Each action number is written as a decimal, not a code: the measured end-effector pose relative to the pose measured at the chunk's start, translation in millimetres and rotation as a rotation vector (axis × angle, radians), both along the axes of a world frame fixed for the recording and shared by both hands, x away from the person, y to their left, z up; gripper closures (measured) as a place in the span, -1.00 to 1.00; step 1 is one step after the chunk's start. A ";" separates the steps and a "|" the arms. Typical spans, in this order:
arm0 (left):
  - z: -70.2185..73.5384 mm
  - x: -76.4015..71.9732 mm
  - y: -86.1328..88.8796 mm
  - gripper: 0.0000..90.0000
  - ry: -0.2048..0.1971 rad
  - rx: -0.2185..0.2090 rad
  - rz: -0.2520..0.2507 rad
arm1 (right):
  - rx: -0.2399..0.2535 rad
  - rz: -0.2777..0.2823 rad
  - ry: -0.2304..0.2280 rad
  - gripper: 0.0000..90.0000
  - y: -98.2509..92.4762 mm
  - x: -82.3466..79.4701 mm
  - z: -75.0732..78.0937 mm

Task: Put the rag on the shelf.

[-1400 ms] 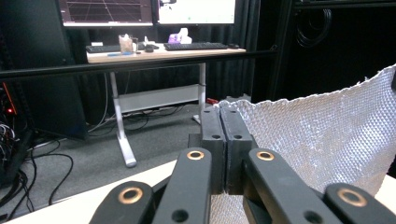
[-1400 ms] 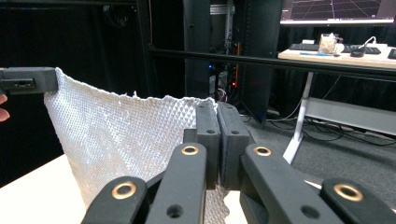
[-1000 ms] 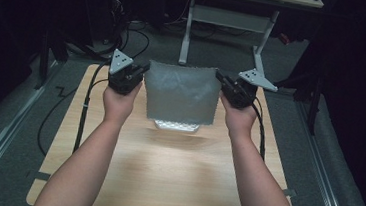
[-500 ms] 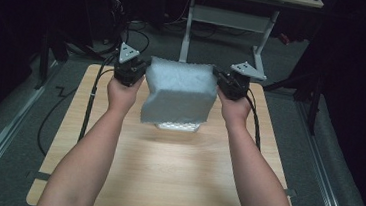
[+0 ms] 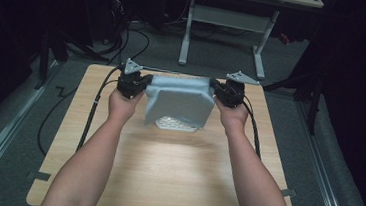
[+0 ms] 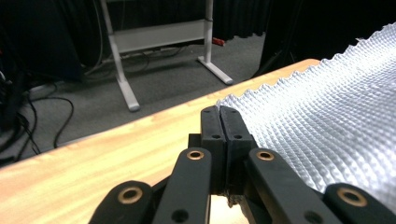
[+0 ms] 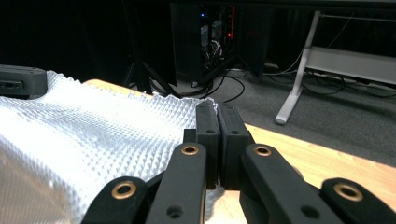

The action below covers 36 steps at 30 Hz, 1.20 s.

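Cloth (image 5: 178, 105): hanging stretched between the two grippers above the far half of the table, top edge taut, lower part draping toward the person; sitting lower than in the earlier pictures and now close over the tabletop.
Cloth surface: showing a grey waffle weave with a zigzag edge in both gripper views (image 6: 327, 126) (image 7: 84, 140).
Left gripper (image 5: 133, 82): clamped on the cloth at its left top corner; jaws pressed together with the fabric edge pinched between them (image 6: 219, 122).
Right gripper (image 5: 229, 91): clamped on the cloth at its right top corner; jaws pressed together on the fabric edge (image 7: 215, 116).
Change: lowering of both hands together over the last second, spacing between them holding about the same, cloth staying spread rather than bunching.
Meaning: judged as bringing the cloth down to lay it flat; lower hem likely to touch the wood first, so easing the top edge away from the person should keep it smooth.
White perforated object (image 5: 176, 125): lying on the table under the hanging cloth, partly covered; identity unclear.
Table (image 5: 164, 181): light wood, bare on the near half.
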<state>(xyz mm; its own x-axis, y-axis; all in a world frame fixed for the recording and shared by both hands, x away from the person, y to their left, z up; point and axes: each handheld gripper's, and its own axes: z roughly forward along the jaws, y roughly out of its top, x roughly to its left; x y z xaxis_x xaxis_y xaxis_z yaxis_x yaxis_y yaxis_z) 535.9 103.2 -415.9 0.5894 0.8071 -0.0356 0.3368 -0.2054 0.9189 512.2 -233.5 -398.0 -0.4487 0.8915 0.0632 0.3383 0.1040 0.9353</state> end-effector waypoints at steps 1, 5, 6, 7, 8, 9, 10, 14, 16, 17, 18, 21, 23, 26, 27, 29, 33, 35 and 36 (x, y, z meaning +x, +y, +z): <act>-6.2 -1.9 0.1 1.00 0.013 -0.003 -0.003 | -0.005 0.000 0.008 0.98 -0.7 -2.0 -5.3; -20.0 -6.8 1.5 1.00 0.039 -0.034 -0.005 | -0.021 0.001 0.027 0.98 0.5 -5.1 -17.2; -23.5 -8.0 1.9 1.00 0.047 -0.041 -0.005 | -0.021 -0.003 0.031 0.98 0.6 -5.8 -19.4; -27.0 -8.8 2.4 1.00 0.055 -0.049 -0.009 | -0.020 -0.002 0.035 0.98 0.4 -6.3 -22.4; -31.1 -9.7 2.6 1.00 0.063 -0.059 -0.010 | -0.018 -0.002 0.042 0.98 0.3 -7.0 -24.9; -33.9 -10.3 2.8 1.00 0.068 -0.064 -0.010 | -0.016 -0.003 0.046 0.98 0.2 -7.7 -27.9; -35.7 -10.7 3.0 1.00 0.073 -0.067 -0.010 | -0.011 -0.001 0.047 0.98 0.1 -8.1 -30.1; -42.4 -12.1 0.9 1.00 0.094 -0.061 -0.021 | -0.008 -0.001 0.055 0.98 -0.6 -10.1 -36.0; -43.1 -12.5 0.1 1.00 0.098 -0.054 -0.024 | -0.004 -0.004 0.058 0.98 -0.8 -10.6 -37.3; -44.1 -12.9 -0.8 1.00 0.098 -0.051 -0.027 | -0.004 -0.005 0.062 0.98 -1.2 -10.9 -38.8; -45.6 -13.4 -1.4 1.00 0.098 -0.051 -0.027 | 0.003 -0.008 0.071 0.98 -2.2 -11.6 -42.5; -53.0 -15.0 0.9 1.00 0.113 -0.070 -0.024 | -0.005 -0.008 0.083 0.98 -3.0 -11.5 -47.3; -56.6 -16.6 1.8 1.00 0.116 -0.074 -0.026 | -0.003 -0.004 0.090 0.98 -2.8 -11.7 -49.4; -60.4 -18.6 2.0 1.00 0.120 -0.074 -0.030 | -0.008 -0.005 0.091 0.98 -1.9 -12.0 -51.8; -61.3 -19.2 2.1 1.00 0.122 -0.075 -0.028 | -0.011 -0.005 0.092 0.98 -1.8 -11.8 -52.7; -63.3 -19.9 2.6 1.00 0.126 -0.077 -0.030 | -0.013 -0.007 0.099 0.98 -1.5 -12.1 -54.5; -66.4 -20.7 3.9 1.00 0.130 -0.078 -0.032 | -0.007 -0.009 0.100 0.97 -1.1 -13.4 -59.0; -67.0 -20.9 3.7 1.00 0.135 -0.076 -0.034 | -0.009 -0.008 0.098 0.97 -1.6 -13.3 -60.0; -67.2 -21.4 3.3 0.99 0.135 -0.066 -0.036 | -0.007 -0.011 0.108 0.97 -2.1 -13.4 -63.2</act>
